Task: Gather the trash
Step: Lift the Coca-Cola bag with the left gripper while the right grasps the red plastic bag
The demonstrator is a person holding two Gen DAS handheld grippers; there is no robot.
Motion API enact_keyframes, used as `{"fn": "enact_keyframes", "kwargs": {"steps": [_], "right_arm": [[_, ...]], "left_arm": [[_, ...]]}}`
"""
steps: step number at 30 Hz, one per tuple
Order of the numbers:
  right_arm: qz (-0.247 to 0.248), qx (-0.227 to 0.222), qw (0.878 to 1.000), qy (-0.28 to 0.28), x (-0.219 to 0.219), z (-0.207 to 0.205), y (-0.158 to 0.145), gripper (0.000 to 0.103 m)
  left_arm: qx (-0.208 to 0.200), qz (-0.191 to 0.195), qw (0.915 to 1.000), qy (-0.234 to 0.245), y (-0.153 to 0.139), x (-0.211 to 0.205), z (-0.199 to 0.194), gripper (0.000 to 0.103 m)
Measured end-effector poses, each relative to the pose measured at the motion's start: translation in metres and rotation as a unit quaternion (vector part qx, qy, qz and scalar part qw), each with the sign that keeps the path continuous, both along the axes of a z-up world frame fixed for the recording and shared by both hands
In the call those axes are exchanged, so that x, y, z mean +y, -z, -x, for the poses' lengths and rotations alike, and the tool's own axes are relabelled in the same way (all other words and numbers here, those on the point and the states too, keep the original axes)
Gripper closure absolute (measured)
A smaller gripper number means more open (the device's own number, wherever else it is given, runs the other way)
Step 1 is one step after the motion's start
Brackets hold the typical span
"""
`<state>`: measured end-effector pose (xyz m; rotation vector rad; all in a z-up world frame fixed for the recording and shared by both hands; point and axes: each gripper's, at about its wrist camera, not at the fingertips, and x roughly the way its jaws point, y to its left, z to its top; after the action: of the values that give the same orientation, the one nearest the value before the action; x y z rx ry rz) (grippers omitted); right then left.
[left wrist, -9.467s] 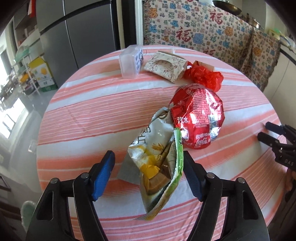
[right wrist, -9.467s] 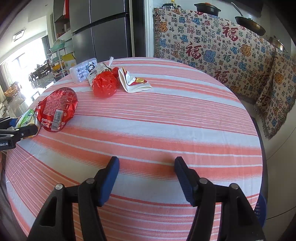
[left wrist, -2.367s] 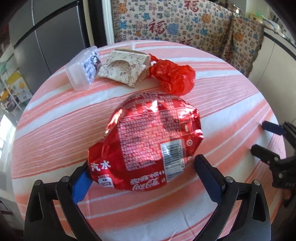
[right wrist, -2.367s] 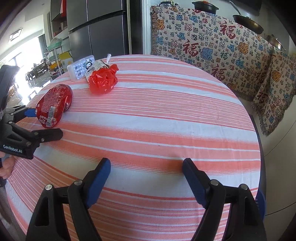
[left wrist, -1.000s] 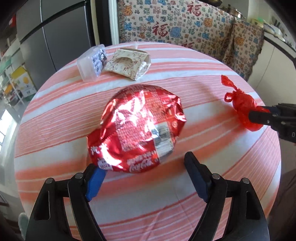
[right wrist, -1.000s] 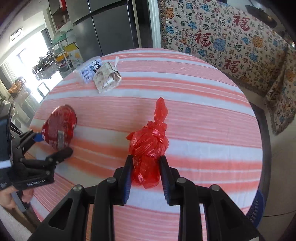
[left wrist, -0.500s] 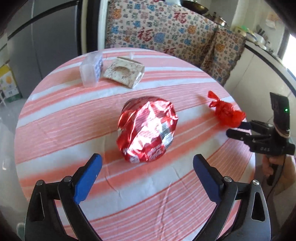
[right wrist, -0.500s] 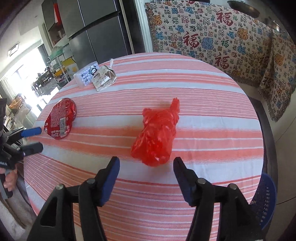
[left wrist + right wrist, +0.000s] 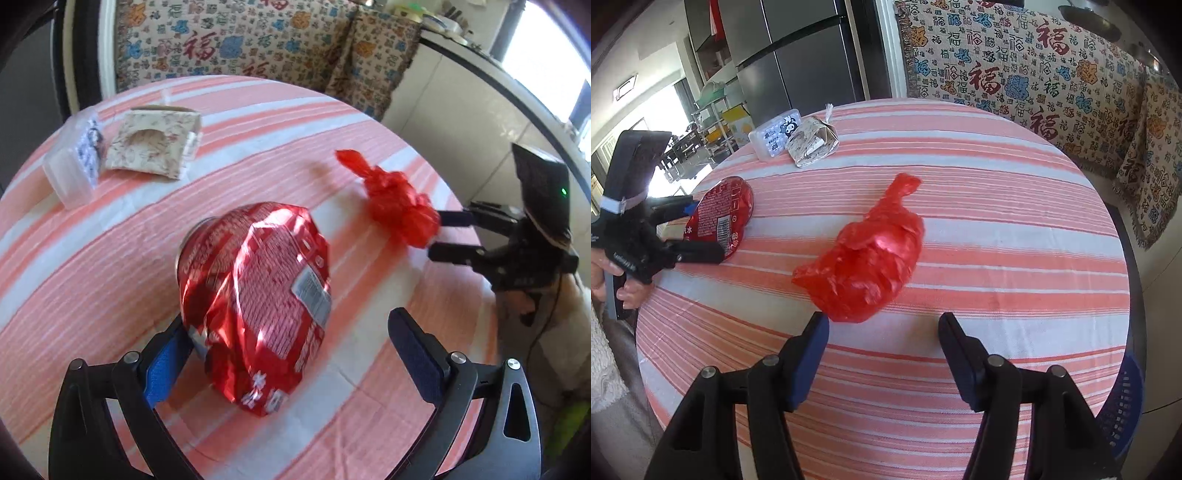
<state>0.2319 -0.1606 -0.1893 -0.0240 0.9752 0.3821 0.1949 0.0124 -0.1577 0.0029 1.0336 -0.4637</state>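
Nearest in the left wrist view, the left tongs (image 9: 288, 343) are held wide apart low over the desk (image 9: 122, 258), which is round and covered in an orange-and-white striped cloth. A crumpled red foil wrapper (image 9: 258, 299) lies between the two fingers, against the left one and clear of the right one. In the right wrist view the right tongs (image 9: 882, 328) are likewise spread apart, angled down toward the cloth, nothing clamped. A knotted red plastic bag (image 9: 868, 258) lies on the desk just beyond their tips, its lower edge beside the left fingertip and its knotted tail pointing to the far side. At the left of that view the left tongs and the hand (image 9: 613, 280) gripping their handle are seen at the desk's edge. Farther away, near the far left rim, a clear plastic box (image 9: 777, 138) with a printed label is seen; its contents cannot be made out. Touching it on the right is a patterned paper tissue box (image 9: 812, 144), its opening showing nothing inside.
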Motion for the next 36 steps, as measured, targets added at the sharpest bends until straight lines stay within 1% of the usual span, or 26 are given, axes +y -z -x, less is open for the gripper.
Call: {"fn": "enact_keyframes", "kwargs": {"steps": [2, 4, 6, 8, 9, 10, 12, 14, 15, 16, 17, 19, 20, 22, 23, 24, 25, 27, 29, 30, 31, 33, 36], "right_arm": [[-0.008, 0.003, 1.000, 0.003, -0.004, -0.001, -0.002, 0.040], [-0.009, 0.001, 1.000, 0.005, -0.007, -0.001, -0.005, 0.040], [-0.010, -0.003, 1.000, 0.009, -0.010, -0.001, -0.010, 0.040], [-0.021, -0.006, 1.000, 0.011, -0.013, 0.000, -0.016, 0.040], [-0.030, -0.005, 0.999, 0.012, -0.014, 0.000, -0.020, 0.040], [-0.040, -0.003, 0.999, 0.013, -0.015, 0.000, -0.023, 0.040], [-0.060, 0.002, 0.998, 0.013, -0.016, -0.001, -0.028, 0.040], [-0.064, 0.005, 0.998, 0.010, -0.013, -0.001, -0.030, 0.040], [-0.060, 0.006, 0.998, 0.010, -0.011, -0.003, -0.030, 0.040], [-0.056, 0.012, 0.998, 0.011, -0.009, -0.005, -0.029, 0.040], [-0.052, 0.017, 0.998, 0.014, -0.007, -0.009, -0.028, 0.040], [-0.055, 0.033, 0.998, 0.023, -0.007, -0.017, -0.025, 0.040], [-0.054, 0.048, 0.997, 0.028, -0.007, -0.022, -0.023, 0.040], [-0.071, 0.065, 0.995, 0.034, -0.008, -0.028, -0.021, 0.040], [-0.081, 0.074, 0.993, 0.035, -0.008, -0.033, -0.020, 0.040], [-0.089, 0.081, 0.992, 0.036, -0.007, -0.037, -0.020, 0.040], [-0.095, 0.087, 0.991, 0.037, -0.006, -0.040, -0.020, 0.040], [-0.088, 0.107, 0.990, 0.031, 0.003, -0.048, -0.017, 0.040], [-0.082, 0.118, 0.989, 0.031, 0.009, -0.055, -0.011, 0.041], [-0.075, 0.118, 0.990, 0.034, 0.012, -0.057, -0.010, 0.061], [-0.067, 0.119, 0.990, 0.035, 0.013, -0.058, -0.009, 0.076], [-0.068, 0.110, 0.991, 0.034, 0.011, -0.055, -0.014, 0.078], [-0.062, 0.088, 0.994, 0.027, 0.005, -0.046, -0.028, 0.078]], "left_arm": [[0.003, -0.011, 0.9998, 0.017, 0.000, -0.012, 0.010, 0.002], [-0.008, -0.029, 0.9995, 0.011, -0.001, -0.020, 0.016, 0.002], [-0.023, -0.042, 0.9988, -0.015, -0.004, -0.020, 0.013, 0.002], [-0.034, -0.042, 0.9975, -0.045, -0.007, -0.013, 0.008, 0.002], [-0.036, -0.039, 0.9966, -0.063, -0.007, -0.007, 0.004, 0.002], [-0.036, -0.025, 0.9957, -0.081, -0.007, 0.002, 0.000, 0.004], [-0.028, 0.010, 0.9943, -0.102, -0.006, 0.010, -0.001, 0.011], [-0.019, 0.024, 0.9936, -0.109, -0.002, 0.010, -0.002, 0.037], [-0.015, 0.026, 0.9930, -0.114, 0.001, 0.008, -0.004, 0.041], [-0.010, 0.040, 0.9922, -0.118, 0.004, 0.010, -0.005, 0.051], [-0.008, 0.053, 0.9911, -0.122, 0.005, 0.011, -0.005, 0.054], [-0.008, 0.058, 0.9893, -0.134, 0.006, 0.011, -0.003, 0.056], [-0.007, 0.060, 0.9889, -0.136, 0.007, 0.010, -0.003, 0.057], [-0.005, 0.069, 0.9870, -0.145, 0.007, 0.010, 0.001, 0.060], [-0.004, 0.075, 0.9861, -0.149, 0.008, 0.010, 0.002, 0.076], [-0.005, 0.088, 0.9846, -0.151, 0.007, 0.010, 0.004, 0.076], [-0.007, 0.093, 0.9834, -0.156, 0.006, 0.010, 0.005, 0.081], [-0.011, 0.089, 0.9819, -0.167, 0.004, 0.008, 0.005, 0.081], [-0.017, 0.081, 0.9815, -0.173, 0.001, 0.006, 0.007, 0.081], [-0.020, 0.075, 0.9811, -0.177, -0.002, 0.005, 0.010, 0.081], [-0.024, 0.072, 0.9805, -0.181, -0.003, 0.005, 0.010, 0.081], [-0.032, 0.072, 0.9786, -0.190, -0.009, 0.003, 0.015, 0.081], [-0.049, 0.057, 0.9773, -0.198, -0.021, -0.003, 0.018, 0.081]]}}
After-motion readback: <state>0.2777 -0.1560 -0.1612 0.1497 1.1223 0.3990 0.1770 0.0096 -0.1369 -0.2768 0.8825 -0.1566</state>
